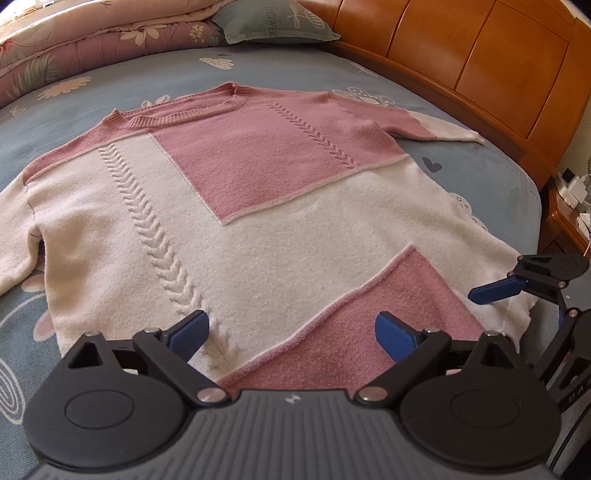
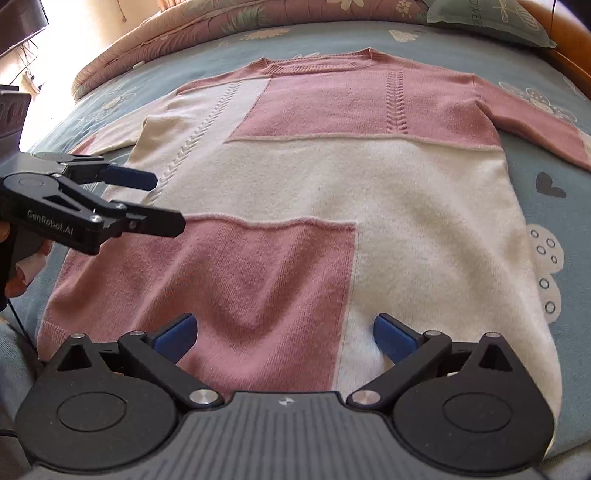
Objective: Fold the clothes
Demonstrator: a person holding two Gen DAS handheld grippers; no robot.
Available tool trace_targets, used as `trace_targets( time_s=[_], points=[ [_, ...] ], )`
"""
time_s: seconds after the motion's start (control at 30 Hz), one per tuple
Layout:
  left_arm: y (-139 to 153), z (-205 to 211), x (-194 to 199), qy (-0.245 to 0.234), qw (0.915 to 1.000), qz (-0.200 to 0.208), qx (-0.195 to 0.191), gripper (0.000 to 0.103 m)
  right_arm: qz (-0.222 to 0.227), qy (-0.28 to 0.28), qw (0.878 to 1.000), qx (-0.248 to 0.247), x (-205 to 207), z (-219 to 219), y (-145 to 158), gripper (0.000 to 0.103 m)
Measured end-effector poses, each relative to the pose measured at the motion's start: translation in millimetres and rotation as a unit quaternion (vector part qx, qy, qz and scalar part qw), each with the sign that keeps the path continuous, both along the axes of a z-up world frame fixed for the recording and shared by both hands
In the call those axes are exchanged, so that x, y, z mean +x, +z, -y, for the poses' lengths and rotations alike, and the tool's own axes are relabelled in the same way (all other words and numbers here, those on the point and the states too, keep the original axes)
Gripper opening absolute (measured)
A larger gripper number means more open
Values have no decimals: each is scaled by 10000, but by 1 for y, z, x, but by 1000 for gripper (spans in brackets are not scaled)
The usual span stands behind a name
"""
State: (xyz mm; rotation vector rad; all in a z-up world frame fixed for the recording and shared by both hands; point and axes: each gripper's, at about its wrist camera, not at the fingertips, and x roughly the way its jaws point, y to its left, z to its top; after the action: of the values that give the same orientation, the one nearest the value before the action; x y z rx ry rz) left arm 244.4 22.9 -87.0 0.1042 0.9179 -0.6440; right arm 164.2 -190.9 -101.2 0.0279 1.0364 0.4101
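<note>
A pink and cream knit sweater (image 1: 280, 229) (image 2: 369, 177) lies flat and face up on the bed, collar at the far end, hem nearest me. Both sleeves are spread out to the sides. My left gripper (image 1: 291, 334) hovers open over the hem's left part, nothing between its blue pads. My right gripper (image 2: 284, 332) stands open over the hem where the pink patch meets the cream. In the right wrist view the left gripper (image 2: 162, 201) shows at the left, held by a hand. In the left wrist view, one blue finger of the right gripper (image 1: 495, 290) shows at the right.
The blue patterned bedsheet (image 1: 480, 173) surrounds the sweater. A wooden headboard (image 1: 480, 59) runs along the right. A grey-green pillow (image 1: 273, 22) and a floral quilt (image 1: 92, 40) lie at the far end. A bedside cabinet (image 1: 569, 206) with small items stands at the right.
</note>
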Motion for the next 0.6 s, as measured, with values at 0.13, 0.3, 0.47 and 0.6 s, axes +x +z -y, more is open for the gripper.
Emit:
trace_targets(
  time_s=[0.13, 0.3, 0.47, 0.6],
  points=[
    [7, 11, -11, -290, 9995, 72, -51, 97, -234, 265, 9993, 110, -8, 5, 14, 103],
    [-3, 18, -8, -288, 9994, 5, 202, 97, 465, -358, 9982, 86, 23, 31, 29, 103],
    [-9, 14, -5, -241, 9995, -78, 170, 97, 642, -1109, 9897, 634, 64, 83, 32, 103],
    [-10, 15, -3, -237, 9995, -83, 173, 98, 116, -1479, 9812, 1238, 95, 110, 7, 103]
  ],
)
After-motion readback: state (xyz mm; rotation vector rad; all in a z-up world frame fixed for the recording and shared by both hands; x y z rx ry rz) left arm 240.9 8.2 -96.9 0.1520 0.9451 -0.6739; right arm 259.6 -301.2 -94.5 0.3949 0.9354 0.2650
